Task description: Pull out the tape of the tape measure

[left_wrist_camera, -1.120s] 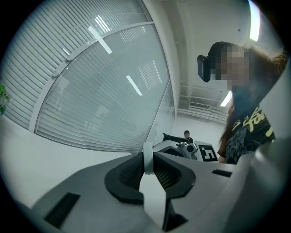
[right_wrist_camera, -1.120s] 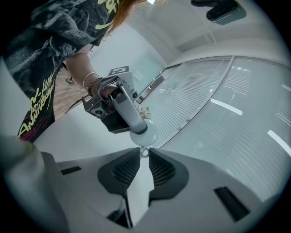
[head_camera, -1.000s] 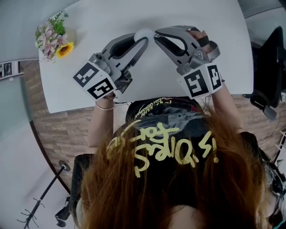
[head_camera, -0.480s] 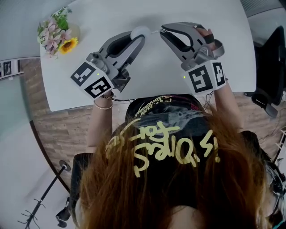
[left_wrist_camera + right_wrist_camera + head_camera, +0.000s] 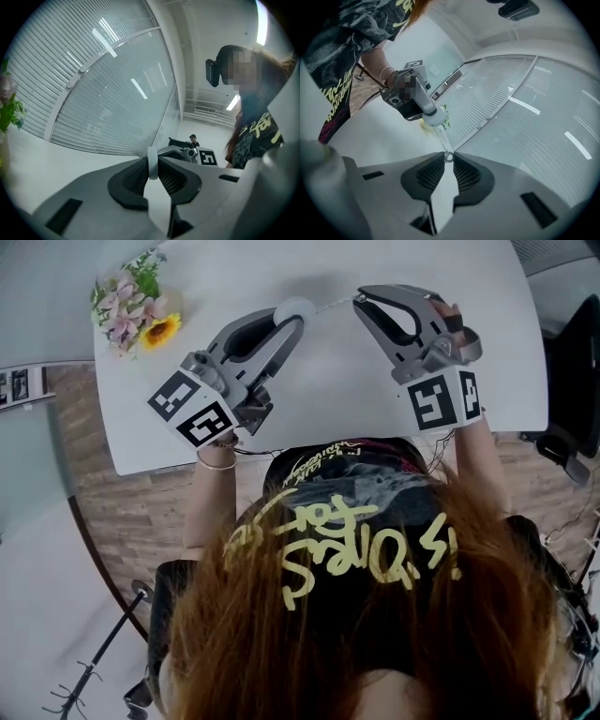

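Note:
The tape measure's round white case [image 5: 293,309] is pinched edge-on between the pads of my left gripper [image 5: 298,322], which is shut on it above the white table [image 5: 487,381]. In the left gripper view the case [image 5: 152,163] stands as a thin white disc between the jaws of that gripper [image 5: 152,172]. My right gripper [image 5: 360,297] is shut on the small ring at the tape's end [image 5: 448,156]. A short stretch of pale tape [image 5: 330,304] runs between the two grippers. In the right gripper view, the tape [image 5: 440,138] leads back to the case [image 5: 431,120].
A small bunch of flowers with a sunflower [image 5: 141,310] stands at the table's far left. The table's near edge runs just in front of the person's body. A dark chair [image 5: 574,352] stands off the table's right side.
The two grippers have drawn apart sideways. The case and the tape's end nearly touched a second ago; a short length of tape now shows between them.

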{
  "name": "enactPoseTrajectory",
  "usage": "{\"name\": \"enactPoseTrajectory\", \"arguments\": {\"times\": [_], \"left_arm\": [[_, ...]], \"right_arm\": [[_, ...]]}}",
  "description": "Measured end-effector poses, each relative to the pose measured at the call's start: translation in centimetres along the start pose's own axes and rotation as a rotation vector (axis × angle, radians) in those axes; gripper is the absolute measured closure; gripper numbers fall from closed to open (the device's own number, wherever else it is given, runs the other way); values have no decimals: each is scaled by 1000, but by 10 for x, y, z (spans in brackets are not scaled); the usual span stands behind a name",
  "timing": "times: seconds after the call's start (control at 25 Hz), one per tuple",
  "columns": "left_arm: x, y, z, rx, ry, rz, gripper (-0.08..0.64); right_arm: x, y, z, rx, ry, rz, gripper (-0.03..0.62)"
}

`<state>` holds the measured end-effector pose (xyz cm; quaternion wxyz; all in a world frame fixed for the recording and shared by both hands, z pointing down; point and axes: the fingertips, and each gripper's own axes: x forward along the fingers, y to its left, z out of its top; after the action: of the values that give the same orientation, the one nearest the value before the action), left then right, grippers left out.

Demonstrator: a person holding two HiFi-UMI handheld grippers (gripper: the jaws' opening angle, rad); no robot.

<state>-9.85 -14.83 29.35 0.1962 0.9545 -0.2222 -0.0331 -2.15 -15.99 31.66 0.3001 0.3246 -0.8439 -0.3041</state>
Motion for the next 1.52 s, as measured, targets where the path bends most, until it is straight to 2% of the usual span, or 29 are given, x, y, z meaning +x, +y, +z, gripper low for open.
{"name": "enactPoseTrajectory", "arguments": {"times": [0.48,1.52], "left_arm": [[-20,10,4,0,16,-14,500],[-33,5,0,47,78,-6,499]], "right_arm": [[1,-12,-8,11,61,-72,531],[-19,-15,-32,20,119,-121,531]]}}
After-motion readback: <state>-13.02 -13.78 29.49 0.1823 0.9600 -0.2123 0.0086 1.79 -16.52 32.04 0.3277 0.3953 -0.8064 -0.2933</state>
